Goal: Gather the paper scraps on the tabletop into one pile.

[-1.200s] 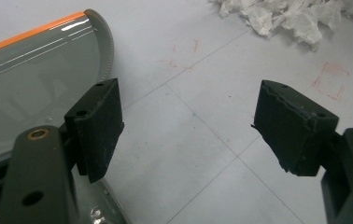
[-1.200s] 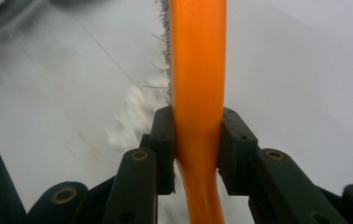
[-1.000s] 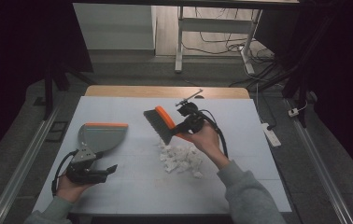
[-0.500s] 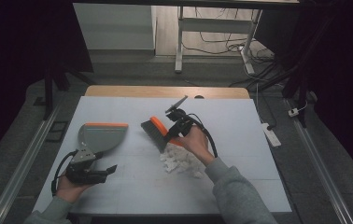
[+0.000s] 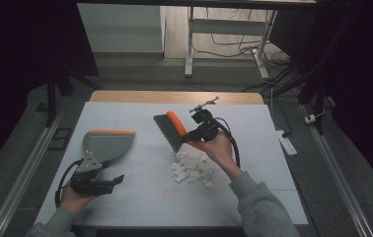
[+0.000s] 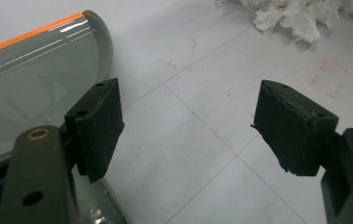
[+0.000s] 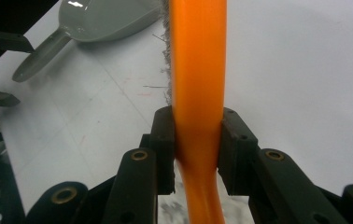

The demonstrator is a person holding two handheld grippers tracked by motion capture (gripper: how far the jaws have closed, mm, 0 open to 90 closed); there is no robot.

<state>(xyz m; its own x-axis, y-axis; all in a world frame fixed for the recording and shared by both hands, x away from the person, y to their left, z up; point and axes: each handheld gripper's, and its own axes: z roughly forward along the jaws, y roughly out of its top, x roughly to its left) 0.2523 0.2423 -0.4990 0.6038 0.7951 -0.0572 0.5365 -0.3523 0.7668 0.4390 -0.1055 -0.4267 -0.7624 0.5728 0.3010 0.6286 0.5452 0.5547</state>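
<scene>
Desk [image 5: 125, 202]: white, carries everything.
Dustpan [image 5: 108, 144]: grey, orange lip, lies left of the pile; left tool [image 5: 106, 181] at its handle, jaws wide, gripping nothing.
Brush [image 5: 170, 129]: orange handle clamped in right tool [image 5: 193, 138], bristles just beyond the pile.
Paper scraps [image 5: 192, 168]: white, crumpled, mid-desk, nearer the right hand.

We are holding the brush [image 5: 170, 129] in our right hand-held gripper [image 5: 198, 134], bristles hanging just above the white paper scraps [image 5: 192, 168] on the bench [image 5: 140, 202]. Our left hand-held gripper [image 5: 106, 182] is lying near the grey dustpan [image 5: 106, 144], well apart from the scraps.
</scene>
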